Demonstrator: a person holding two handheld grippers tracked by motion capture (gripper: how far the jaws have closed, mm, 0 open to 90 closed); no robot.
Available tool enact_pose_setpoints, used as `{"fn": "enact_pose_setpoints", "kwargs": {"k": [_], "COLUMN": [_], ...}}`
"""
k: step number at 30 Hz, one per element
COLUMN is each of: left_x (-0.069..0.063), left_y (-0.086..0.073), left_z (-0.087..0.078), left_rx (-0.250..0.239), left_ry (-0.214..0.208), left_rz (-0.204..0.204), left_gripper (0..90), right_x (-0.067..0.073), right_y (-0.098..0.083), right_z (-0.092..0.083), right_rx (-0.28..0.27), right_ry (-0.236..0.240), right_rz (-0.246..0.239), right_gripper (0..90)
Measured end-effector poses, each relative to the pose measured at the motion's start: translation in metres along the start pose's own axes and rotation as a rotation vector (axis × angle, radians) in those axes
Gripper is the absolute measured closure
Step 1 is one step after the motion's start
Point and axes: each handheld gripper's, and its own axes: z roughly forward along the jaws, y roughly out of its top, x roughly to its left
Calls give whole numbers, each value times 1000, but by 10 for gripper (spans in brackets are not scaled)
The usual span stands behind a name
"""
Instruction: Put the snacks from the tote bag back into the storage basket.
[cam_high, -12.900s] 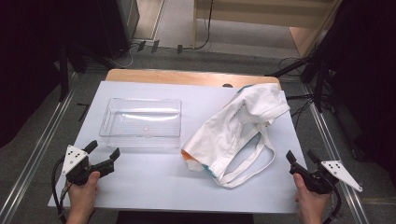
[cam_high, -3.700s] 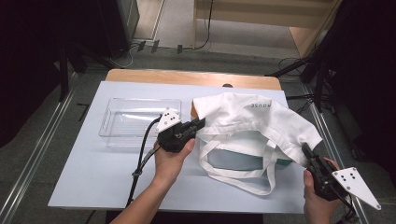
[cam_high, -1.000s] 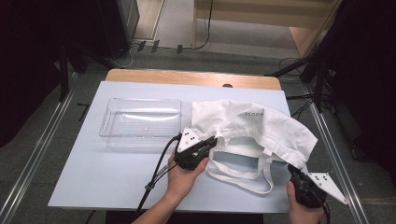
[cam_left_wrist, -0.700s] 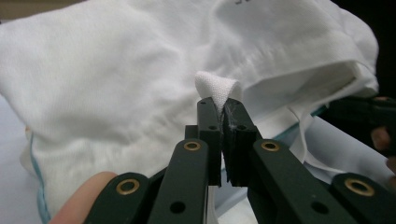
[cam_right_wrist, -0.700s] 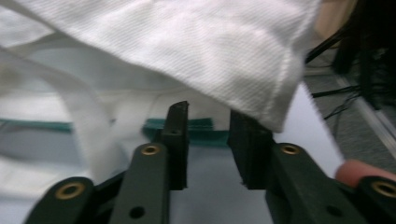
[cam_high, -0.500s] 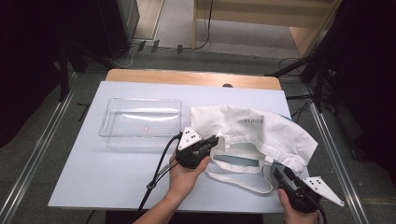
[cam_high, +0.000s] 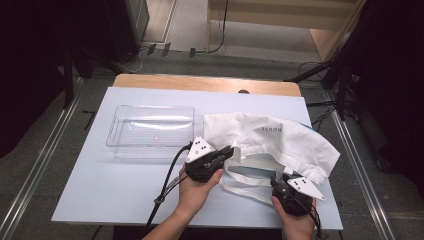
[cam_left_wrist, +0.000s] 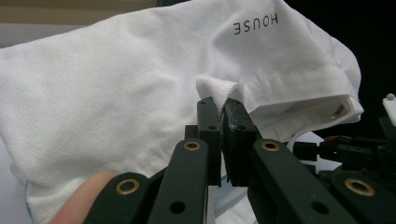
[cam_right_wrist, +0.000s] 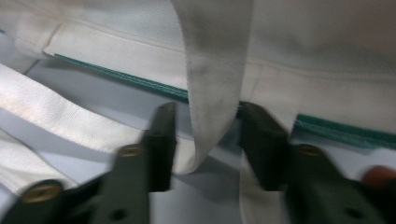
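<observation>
A white cloth tote bag printed HOUSE lies on the right half of the light table. My left gripper is at the bag's left rim, shut on a small fold of its white fabric. At the bag's near edge sits my right gripper, among the loose handles. In the right gripper view a white strap hangs between the spread jaws of the right gripper, and the pads do not press on it. Those jaws have just been closing. A green seam runs along the bag's mouth.
A clear plastic tray stands empty at the table's left centre, just left of my left gripper. Its black cable trails toward the near edge. A wooden strip borders the far side, and metal rails run along both sides of the table.
My right gripper has slid left and in toward the bag's handles, and its jaws have come apart around a strap. The bag's right side has slumped lower. My left gripper has stayed put.
</observation>
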Motion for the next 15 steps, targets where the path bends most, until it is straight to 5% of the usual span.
{"fn": "enact_pose_setpoints", "kwargs": {"k": [3, 7, 15], "left_x": [0, -1, -11], "left_y": [-3, -11, -28], "left_z": [-3, -2, 3], "left_rx": [6, 31, 75], "left_ry": [-5, -18, -69], "left_rz": [2, -1, 16], "left_gripper": [883, 879, 853], "right_x": [1, -1, 21], "right_y": [2, 3, 20], "right_z": [3, -4, -28], "right_rx": [15, -52, -221], "right_ry": [0, 68, 199], "right_rz": [-9, -10, -63], "right_gripper": [832, 848, 848]}}
